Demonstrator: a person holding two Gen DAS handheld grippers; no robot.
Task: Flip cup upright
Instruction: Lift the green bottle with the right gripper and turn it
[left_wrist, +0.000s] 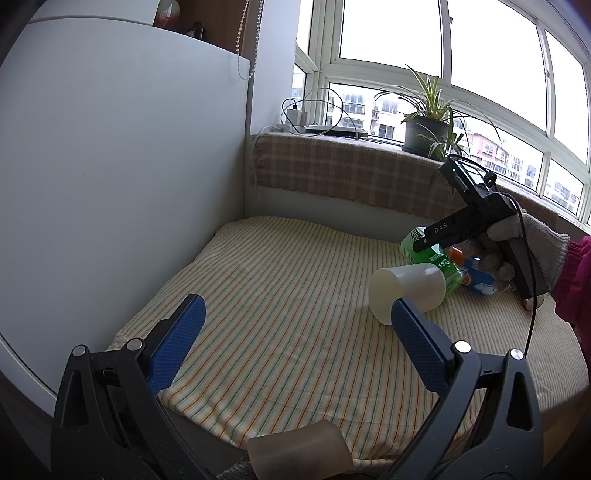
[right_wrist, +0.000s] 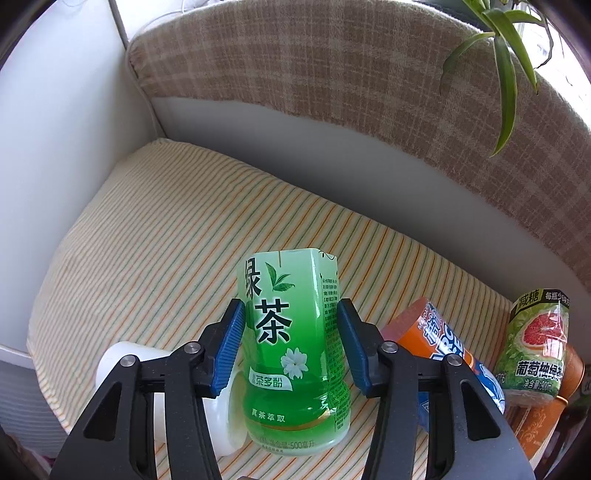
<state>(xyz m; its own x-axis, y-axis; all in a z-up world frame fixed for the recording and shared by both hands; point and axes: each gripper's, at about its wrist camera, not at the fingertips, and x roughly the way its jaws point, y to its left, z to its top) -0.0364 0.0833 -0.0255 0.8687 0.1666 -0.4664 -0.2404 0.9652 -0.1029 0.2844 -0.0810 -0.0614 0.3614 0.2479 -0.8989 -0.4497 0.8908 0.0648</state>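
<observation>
A translucent white cup (left_wrist: 406, 291) lies on its side on the striped cloth (left_wrist: 277, 314), its mouth toward my left gripper; it also shows in the right wrist view (right_wrist: 155, 391), lying behind the left finger. My left gripper (left_wrist: 295, 343) is open and empty, its right fingertip just in front of the cup. My right gripper (right_wrist: 291, 350) is shut on a green tea bottle (right_wrist: 295, 354), which lies next to the cup. In the left wrist view the right gripper (left_wrist: 476, 225) is held by a gloved hand over the bottle (left_wrist: 432, 254).
An orange and blue bottle (right_wrist: 450, 350) lies right of the green one, with a grapefruit tea bottle (right_wrist: 535, 343) beyond it. A white wall panel (left_wrist: 110, 184) stands on the left. A checked cloth (left_wrist: 351, 173) covers the sill, with a potted plant (left_wrist: 428, 125).
</observation>
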